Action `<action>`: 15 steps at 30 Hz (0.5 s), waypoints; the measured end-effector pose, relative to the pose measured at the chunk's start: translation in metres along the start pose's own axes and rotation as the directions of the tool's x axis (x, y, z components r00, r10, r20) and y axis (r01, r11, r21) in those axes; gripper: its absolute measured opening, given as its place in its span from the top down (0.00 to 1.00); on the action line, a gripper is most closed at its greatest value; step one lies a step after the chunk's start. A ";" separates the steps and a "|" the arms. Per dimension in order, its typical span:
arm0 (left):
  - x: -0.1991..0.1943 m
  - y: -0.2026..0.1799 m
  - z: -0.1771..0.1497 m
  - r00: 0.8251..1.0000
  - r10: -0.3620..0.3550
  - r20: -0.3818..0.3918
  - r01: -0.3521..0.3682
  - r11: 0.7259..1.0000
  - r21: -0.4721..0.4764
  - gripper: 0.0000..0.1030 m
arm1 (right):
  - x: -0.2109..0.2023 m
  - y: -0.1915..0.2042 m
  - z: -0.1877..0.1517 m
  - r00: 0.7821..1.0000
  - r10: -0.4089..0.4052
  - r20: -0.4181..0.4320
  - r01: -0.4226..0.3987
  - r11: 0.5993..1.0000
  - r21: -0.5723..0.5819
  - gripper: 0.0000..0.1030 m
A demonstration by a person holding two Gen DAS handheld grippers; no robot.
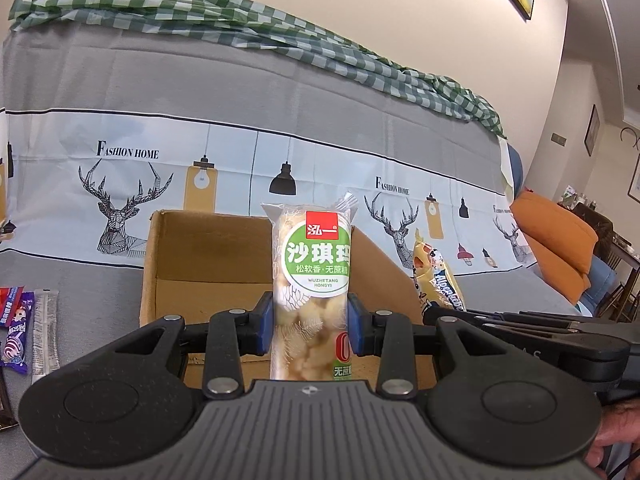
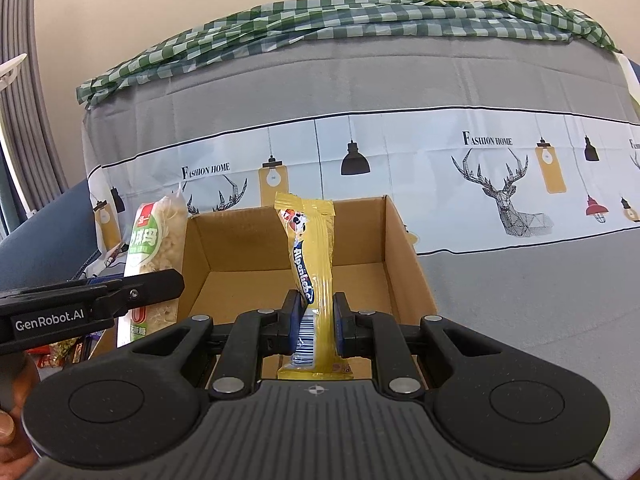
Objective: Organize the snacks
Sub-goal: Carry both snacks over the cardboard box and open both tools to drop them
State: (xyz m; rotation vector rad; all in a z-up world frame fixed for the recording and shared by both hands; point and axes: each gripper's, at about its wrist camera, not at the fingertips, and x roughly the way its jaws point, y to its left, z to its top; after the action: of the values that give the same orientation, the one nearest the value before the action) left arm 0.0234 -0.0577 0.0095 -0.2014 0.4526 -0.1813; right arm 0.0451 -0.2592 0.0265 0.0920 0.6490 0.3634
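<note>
My left gripper (image 1: 310, 320) is shut on a clear sachima snack pack (image 1: 310, 272) with a green round label, held upright in front of an open cardboard box (image 1: 200, 256). My right gripper (image 2: 316, 324) is shut on a yellow Alpenliebe candy pack (image 2: 312, 248), held upright over the near edge of the same box (image 2: 360, 240). The box's inside shows bare cardboard. The yellow pack also shows in the left wrist view (image 1: 436, 276), with the right gripper's body beside it. The sachima pack shows at left in the right wrist view (image 2: 154, 264).
Several loose snack wrappers (image 1: 24, 328) lie on the grey cloth left of the box. A sofa covered by a deer-print cloth (image 1: 280, 140) stands behind the box, with a green checked cloth (image 2: 360, 20) on top. An orange cushion (image 1: 556, 240) lies at far right.
</note>
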 end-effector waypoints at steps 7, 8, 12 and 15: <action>0.000 -0.002 0.000 1.000 -0.007 -0.001 0.007 1.000 0.005 0.62 | -0.001 0.000 0.000 1.000 -0.001 0.004 0.001 1.000 -0.005 0.83; 0.000 -0.002 0.001 1.000 -0.010 -0.001 0.010 1.000 0.005 0.62 | 0.000 0.000 0.001 1.000 0.000 0.004 0.000 1.000 -0.007 0.83; 0.000 -0.002 0.000 1.000 -0.015 0.001 0.015 1.000 0.007 0.62 | 0.000 0.000 0.000 1.000 0.002 0.002 -0.001 1.000 -0.014 0.83; 0.000 -0.003 0.000 1.000 -0.016 0.001 0.016 1.000 0.008 0.62 | 0.000 0.001 0.001 1.000 0.002 0.002 -0.002 1.000 -0.019 0.83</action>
State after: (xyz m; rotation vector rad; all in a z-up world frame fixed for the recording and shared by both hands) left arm 0.0234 -0.0604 0.0105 -0.1975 0.4490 -0.1987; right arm 0.0453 -0.2581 0.0273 0.0751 0.6434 0.3711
